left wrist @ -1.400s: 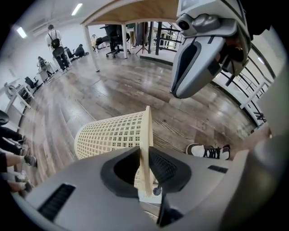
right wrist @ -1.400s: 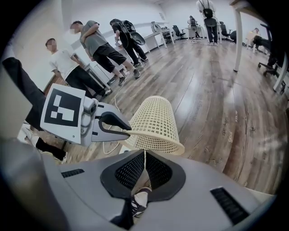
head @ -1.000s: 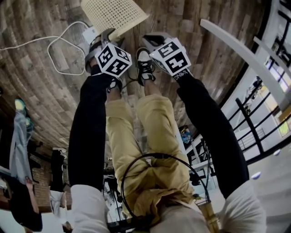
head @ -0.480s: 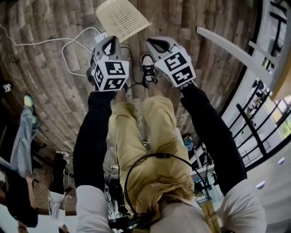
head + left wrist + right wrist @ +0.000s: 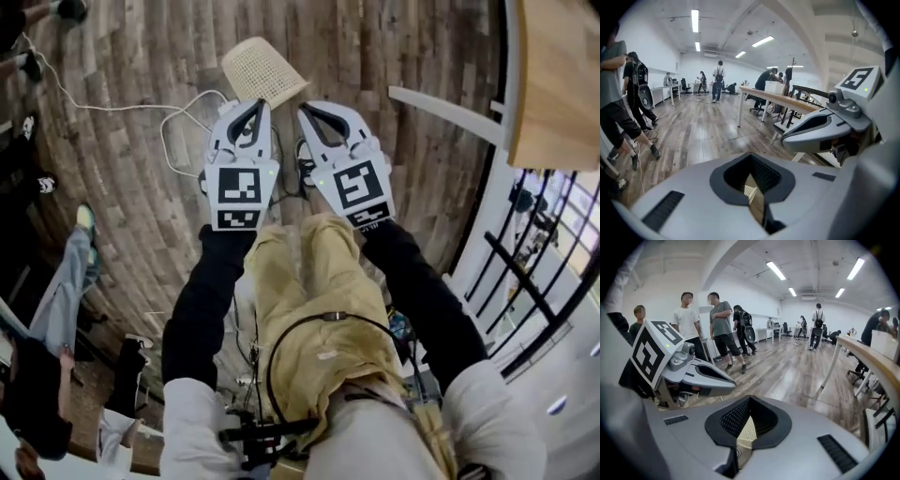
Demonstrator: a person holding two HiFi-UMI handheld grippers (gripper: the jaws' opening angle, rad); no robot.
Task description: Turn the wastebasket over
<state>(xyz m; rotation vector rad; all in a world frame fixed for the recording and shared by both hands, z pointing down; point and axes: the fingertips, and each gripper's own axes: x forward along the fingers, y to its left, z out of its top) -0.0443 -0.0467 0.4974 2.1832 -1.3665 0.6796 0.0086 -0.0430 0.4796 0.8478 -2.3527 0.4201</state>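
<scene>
With left gripper [image 5: 259, 105] and right gripper [image 5: 305, 111] both closed and empty, high over the floor [image 5: 422, 56], check the basket [image 5: 262, 70] lying ahead, seemingly tipped, before reaching; open wide, avoid the cable [image 5: 165, 141].

No words, brands or numbers can be read.

Behind the jaws of the left gripper [image 5: 253, 105], the left cube [image 5: 239, 192] bears black-and-white square markers: code patterns, not letters. The right cube [image 5: 359, 186], behind the jaws of the right gripper [image 5: 306, 111], bears the same kind. On that cube's edge farthest from the jaws runs a short line of print [image 5: 374, 221], too small to read. In the left gripper view the right cube's marker shows up and to the right of the jaws. In the right gripper view the left cube's marker shows up and to the left of them.
</scene>
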